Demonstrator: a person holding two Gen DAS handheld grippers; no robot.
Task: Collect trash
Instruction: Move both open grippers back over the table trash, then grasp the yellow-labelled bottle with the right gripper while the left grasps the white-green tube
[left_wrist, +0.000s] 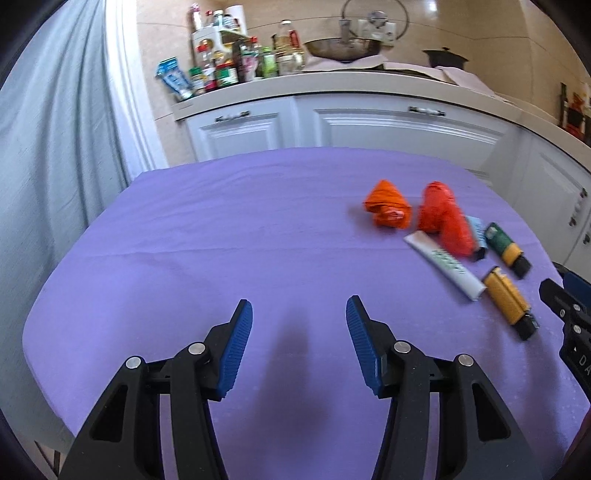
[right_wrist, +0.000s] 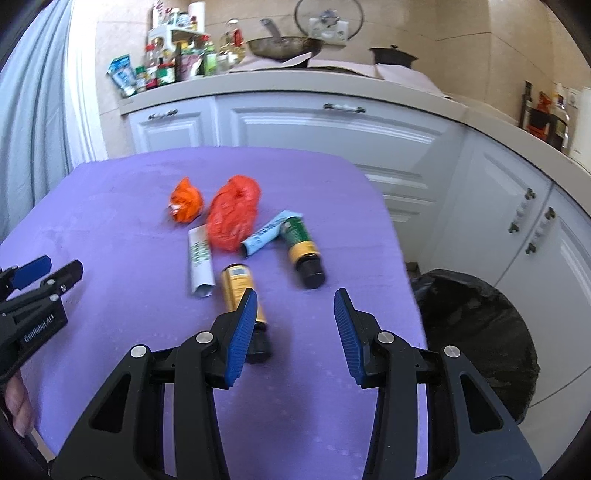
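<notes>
Yellow tube (right_wrist: 240, 291) partly hidden behind right tool (right_wrist: 295, 332); both tools apparently half-open, empty.

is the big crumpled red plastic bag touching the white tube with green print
Touching. The right wrist view shows the red plastic bag overlapping the white tube's upper end, no cloth between them.

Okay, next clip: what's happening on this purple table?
A person holds a gripper in each hand over a purple-covered table in a kitchen. Both the left gripper and the right gripper are open and empty. The trash is untouched: two crumpled orange bags, a white tube, a light blue tube, a green and yellow tube and a yellow tube. A black-lined bin stands beside the table.
</notes>
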